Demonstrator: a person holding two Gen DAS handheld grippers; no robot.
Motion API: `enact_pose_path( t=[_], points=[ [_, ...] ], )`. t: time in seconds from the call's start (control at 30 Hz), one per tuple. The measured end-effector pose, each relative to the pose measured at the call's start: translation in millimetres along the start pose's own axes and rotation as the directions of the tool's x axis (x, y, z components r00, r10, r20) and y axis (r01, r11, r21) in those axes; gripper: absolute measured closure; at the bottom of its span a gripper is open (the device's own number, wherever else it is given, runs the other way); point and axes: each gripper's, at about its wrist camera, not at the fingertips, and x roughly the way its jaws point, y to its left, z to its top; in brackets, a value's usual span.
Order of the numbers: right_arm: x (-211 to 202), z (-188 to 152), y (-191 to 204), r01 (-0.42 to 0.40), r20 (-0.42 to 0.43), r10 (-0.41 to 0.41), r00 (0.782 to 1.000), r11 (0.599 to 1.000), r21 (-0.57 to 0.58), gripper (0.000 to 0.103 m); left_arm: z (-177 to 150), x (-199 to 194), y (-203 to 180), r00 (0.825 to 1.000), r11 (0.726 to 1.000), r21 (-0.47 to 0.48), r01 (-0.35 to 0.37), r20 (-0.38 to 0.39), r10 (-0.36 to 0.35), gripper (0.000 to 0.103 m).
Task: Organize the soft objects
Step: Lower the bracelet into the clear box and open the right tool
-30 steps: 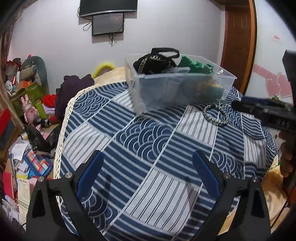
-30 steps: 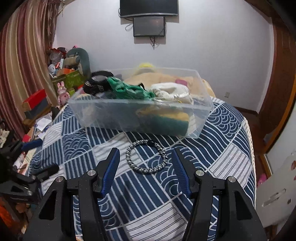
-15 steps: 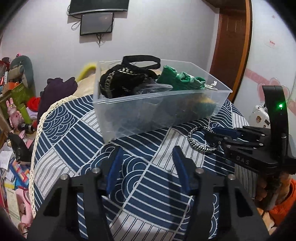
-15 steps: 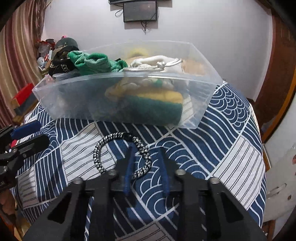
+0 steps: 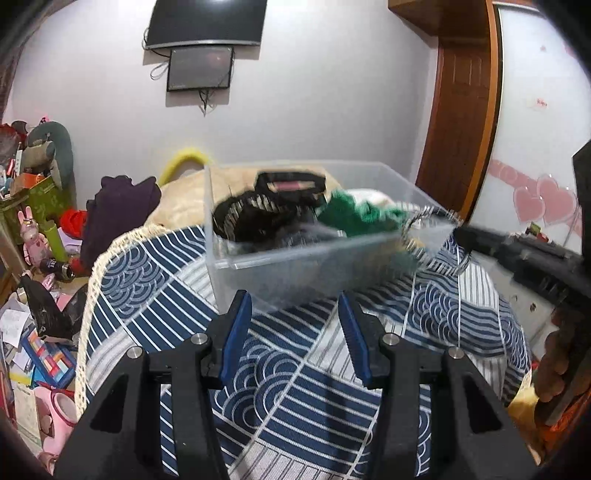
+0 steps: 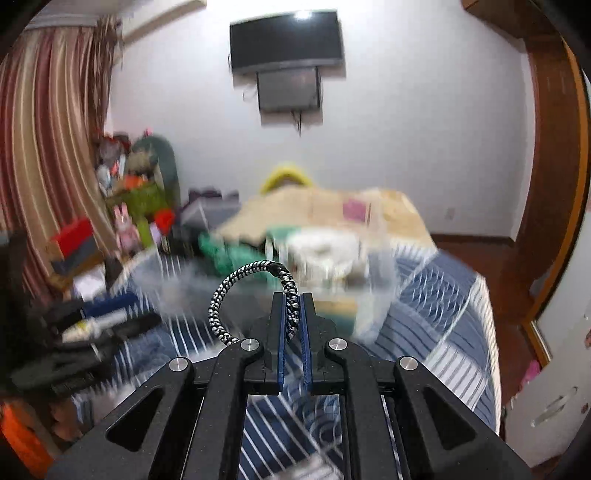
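My right gripper (image 6: 293, 301) is shut on a black-and-white braided cord loop (image 6: 236, 280) and holds it in the air in front of the clear plastic bin (image 6: 373, 295). In the left wrist view the bin (image 5: 332, 269) stands on the blue patterned bedspread (image 5: 303, 380) and holds a black item (image 5: 266, 210), a green cloth (image 5: 354, 218) and other soft things. The blurred loop (image 5: 424, 225) hangs at the bin's right corner from the right gripper (image 5: 461, 230). My left gripper (image 5: 293, 330) is open and empty, just in front of the bin.
Toys, boxes and clutter (image 5: 33, 229) lie on the floor to the left of the bed. A purple cloth (image 5: 118, 206) lies behind the bed's left edge. A wooden door (image 5: 461, 122) stands at the right. A TV (image 5: 207, 22) hangs on the back wall.
My right gripper closed on the cord loop and lifted it off the bedspread toward the bin. My left gripper narrowed its opening and moved closer to the bin.
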Motion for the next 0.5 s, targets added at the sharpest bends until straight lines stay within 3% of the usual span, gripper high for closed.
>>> enact_pose_path(
  t=[0.2,0.37,0.5],
  points=[
    [23,32,10,0.065,0.046,-0.065,0.997,0.998,-0.013,0.097,13,-11,3,0.999,1.000,-0.023,0.001,0.053,0.000,0.054],
    [60,28,11,0.103,-0.033,-0.103,0.994,0.995,0.000,0.096,20,-17,1,0.997,1.000,-0.024,0.009,0.080,-0.007,0.050],
    [64,20,9,0.116,-0.099,-0.116,0.988,0.993,-0.009,0.092,21,-19,-1,0.995,1.000,-0.017,-0.004,0.097,0.005,0.047]
  ],
)
